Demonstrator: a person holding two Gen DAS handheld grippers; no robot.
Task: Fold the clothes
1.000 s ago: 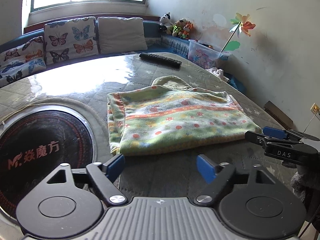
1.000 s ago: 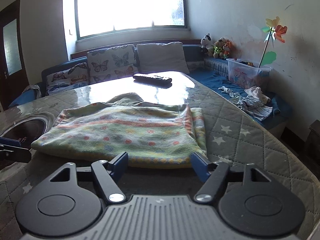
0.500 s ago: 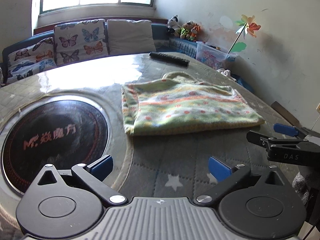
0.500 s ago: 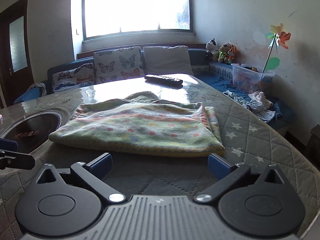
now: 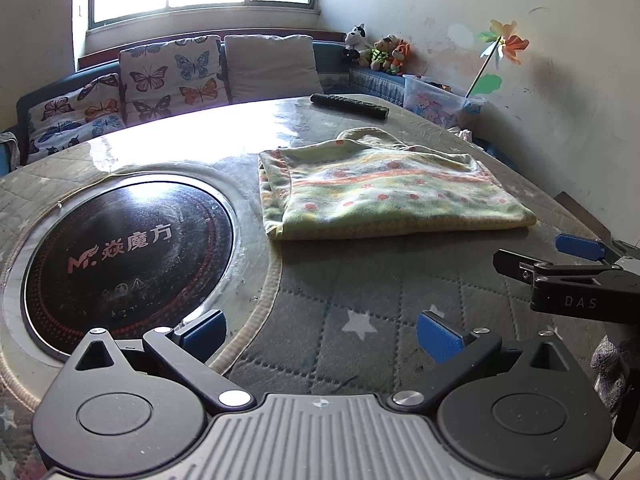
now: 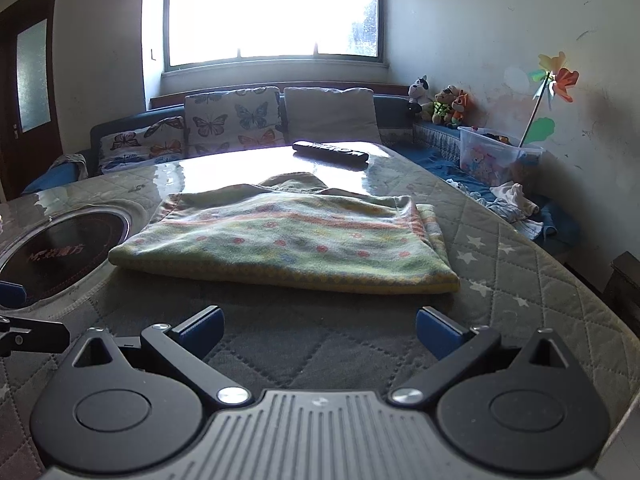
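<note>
A folded green fleece garment [image 5: 384,192] with orange and red dots lies flat on the quilted table; it also shows in the right wrist view [image 6: 288,240]. My left gripper [image 5: 320,334] is open and empty, hovering over the table short of the garment's near left corner. My right gripper [image 6: 320,330] is open and empty, short of the garment's near edge. The right gripper also shows at the right edge of the left wrist view [image 5: 560,256]. A left fingertip [image 6: 12,294] shows at the left edge of the right wrist view.
A round black induction hob [image 5: 128,248] is set into the table left of the garment. A black remote [image 5: 350,105] lies at the table's far side. A sofa with butterfly cushions [image 6: 232,124], a plastic toy box [image 6: 496,156] and loose clothes [image 6: 508,200] lie beyond.
Both grippers have pulled back from the garment towards the near table edge and their jaws have opened wider. The garment has stayed folded in place.
</note>
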